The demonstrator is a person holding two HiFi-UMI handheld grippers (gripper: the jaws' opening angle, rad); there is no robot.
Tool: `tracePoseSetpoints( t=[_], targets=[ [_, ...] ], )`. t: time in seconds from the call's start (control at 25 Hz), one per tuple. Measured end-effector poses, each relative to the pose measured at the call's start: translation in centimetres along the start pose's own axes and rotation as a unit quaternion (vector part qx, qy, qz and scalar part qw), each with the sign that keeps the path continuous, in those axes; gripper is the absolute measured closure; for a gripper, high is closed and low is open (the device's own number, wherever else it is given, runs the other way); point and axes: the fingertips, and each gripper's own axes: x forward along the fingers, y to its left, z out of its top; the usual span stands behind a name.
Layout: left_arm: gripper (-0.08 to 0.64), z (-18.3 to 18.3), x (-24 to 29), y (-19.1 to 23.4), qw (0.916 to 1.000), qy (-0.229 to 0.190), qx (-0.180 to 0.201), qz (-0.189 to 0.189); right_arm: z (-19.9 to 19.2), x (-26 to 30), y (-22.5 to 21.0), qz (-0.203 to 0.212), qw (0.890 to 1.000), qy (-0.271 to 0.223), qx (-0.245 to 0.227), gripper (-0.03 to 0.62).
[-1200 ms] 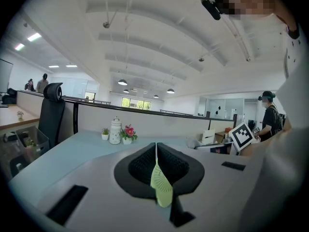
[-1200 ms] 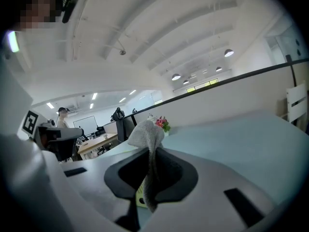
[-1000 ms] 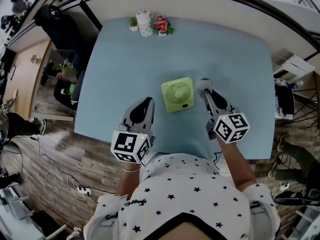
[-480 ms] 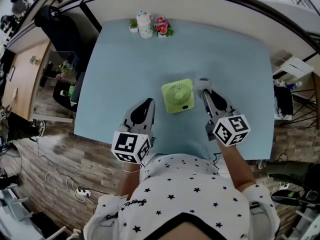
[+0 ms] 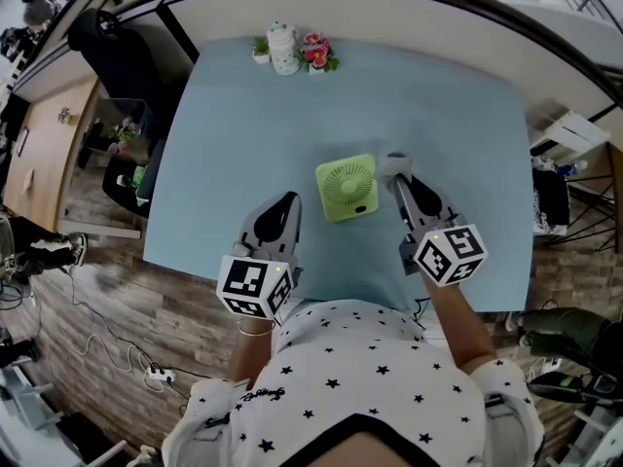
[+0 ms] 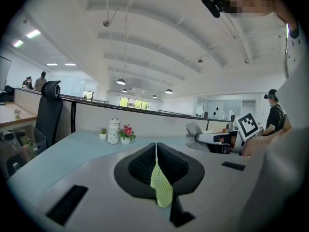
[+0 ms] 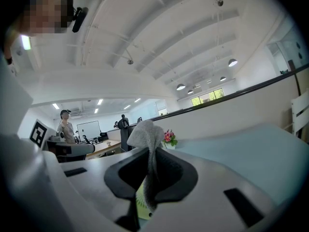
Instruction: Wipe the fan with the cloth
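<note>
The person is reaching both forearms forward over the near edge of the pale blue table (image 5: 243, 115), marker cubes close to the body and claws pointing away. The left claw (image 5: 284, 200) is hovering just left of the green fan (image 5: 348, 189), apart from it, its jaws pressing together on nothing. The right claw (image 5: 397, 175) is angling slightly inward along the fan's right side, its jaws clamping a grey cloth (image 5: 391, 162) that is bunching up past the tips, near the fan's far right corner. The fan is lying flat at the middle of the table, grille facing up.
</note>
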Motion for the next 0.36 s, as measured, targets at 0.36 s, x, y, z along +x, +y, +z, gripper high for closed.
tracePoseSetpoints(
  t=[0.36],
  targets=[
    [0.526,-0.03,-0.15,0.09,1.0000,-0.001,0.000,0.000,0.08,-0.12,0.21,0.000,1.000,-0.002,0.001,0.558]
  ],
)
